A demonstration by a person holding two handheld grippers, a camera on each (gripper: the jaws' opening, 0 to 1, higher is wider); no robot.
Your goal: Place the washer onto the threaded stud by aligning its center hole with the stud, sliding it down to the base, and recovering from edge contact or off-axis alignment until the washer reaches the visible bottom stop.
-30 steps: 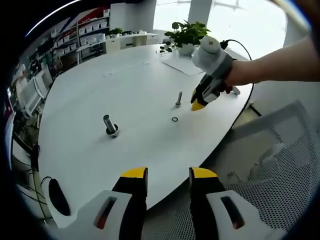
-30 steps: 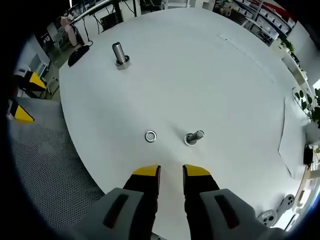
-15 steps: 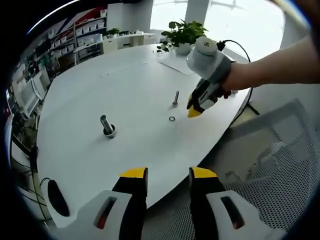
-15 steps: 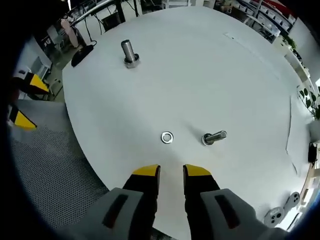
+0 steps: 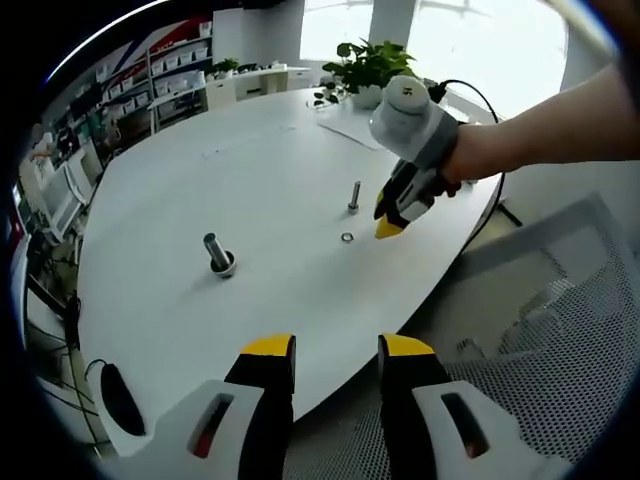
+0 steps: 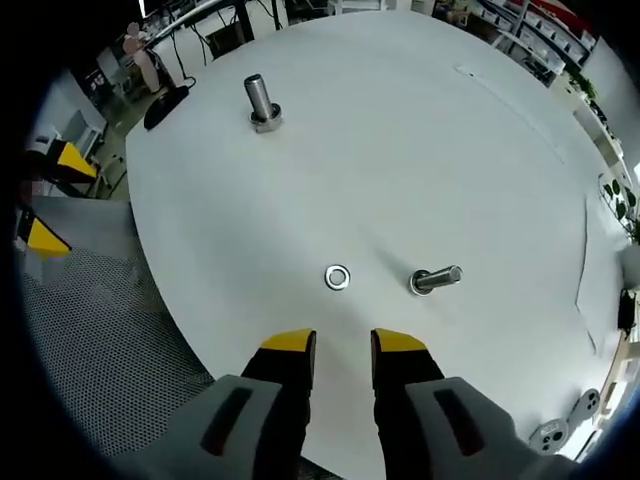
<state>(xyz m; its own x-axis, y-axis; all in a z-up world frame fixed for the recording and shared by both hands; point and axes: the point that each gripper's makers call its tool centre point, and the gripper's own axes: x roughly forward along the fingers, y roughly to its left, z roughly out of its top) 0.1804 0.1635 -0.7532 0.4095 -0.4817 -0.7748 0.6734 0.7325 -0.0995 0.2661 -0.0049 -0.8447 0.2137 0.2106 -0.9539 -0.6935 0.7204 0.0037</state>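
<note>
Washer flat on the white desk, just ahead of the right tongs, jaws parted and empty; threaded stud beside it. Left tongs released, well apart.

Daylight flooding in through window at 1 o'clock, blowing out; table glaring white; edges bending, blurring.

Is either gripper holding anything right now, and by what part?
Nothing is held. The washer lies flat on the table, ahead of the open right gripper.
</note>
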